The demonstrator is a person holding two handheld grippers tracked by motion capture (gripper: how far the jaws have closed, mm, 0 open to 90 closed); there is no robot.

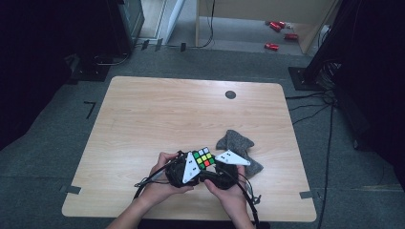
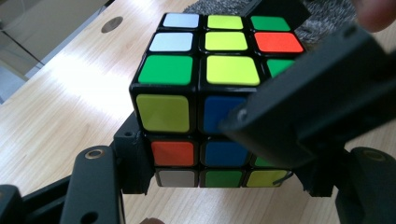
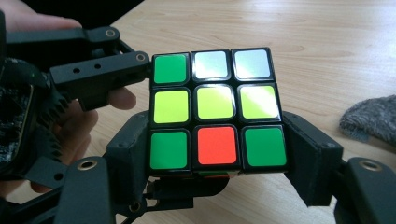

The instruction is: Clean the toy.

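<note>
Rubik's cube [image 3: 216, 109] is held above the near edge of the table [image 1: 143, 119], pinched between the jaws of the right hand-held gripper [image 3: 217, 161] and of the left hand-held gripper [image 2: 219, 154]; its faces are mixed, so solving looks barely begun. Grey cloth [image 1: 238, 145] lies just beside, obstructing nothing.

No readable text, labels, brands or numbers on anything.
</note>
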